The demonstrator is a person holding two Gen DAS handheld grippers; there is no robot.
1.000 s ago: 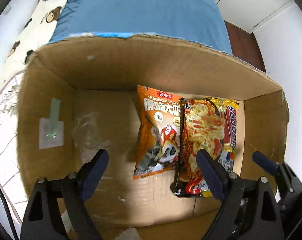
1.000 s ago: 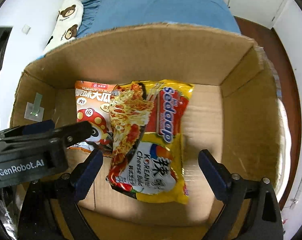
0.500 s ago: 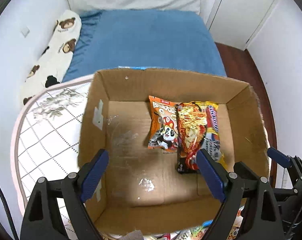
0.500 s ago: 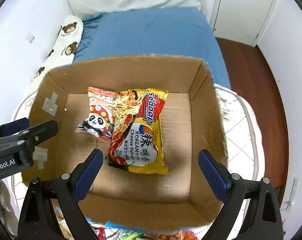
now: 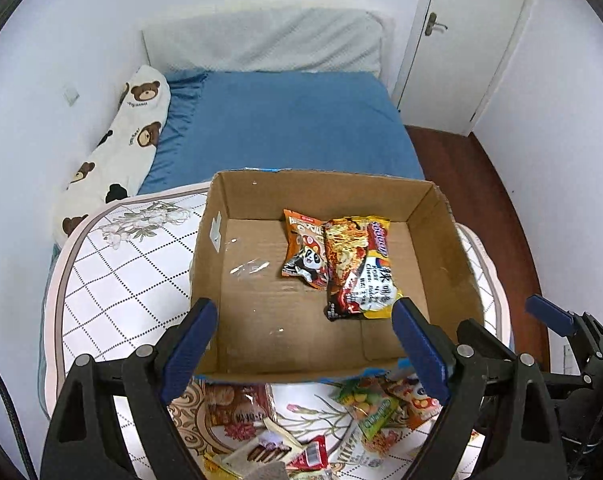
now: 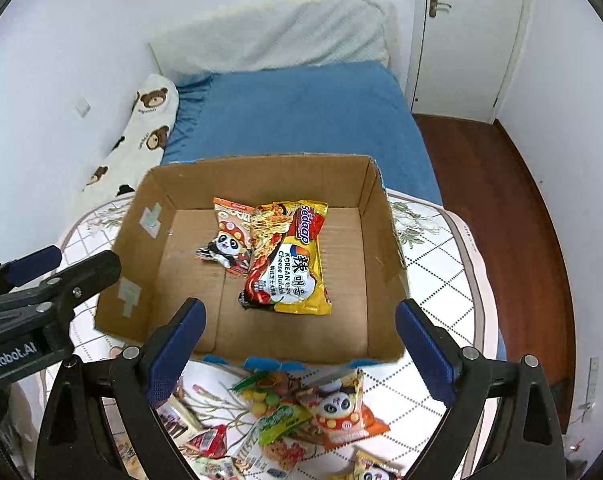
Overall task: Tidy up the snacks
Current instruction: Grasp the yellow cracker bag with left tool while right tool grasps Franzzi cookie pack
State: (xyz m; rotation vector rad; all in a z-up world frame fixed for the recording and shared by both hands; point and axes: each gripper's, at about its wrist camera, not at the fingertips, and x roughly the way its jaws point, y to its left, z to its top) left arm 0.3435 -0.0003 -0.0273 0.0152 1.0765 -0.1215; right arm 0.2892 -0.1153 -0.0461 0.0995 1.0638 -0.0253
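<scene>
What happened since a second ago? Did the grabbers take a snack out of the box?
No. Both the left gripper and the right gripper pulled back up out of the cardboard box, open and empty, so the snack pile in front now shows. The yellow noodle packet and the orange panda packet stayed put inside.

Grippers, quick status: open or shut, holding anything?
Left gripper: open, holding nothing, above the near edge of the cardboard box.
Right gripper: open, holding nothing, above the same box edge.
</scene>
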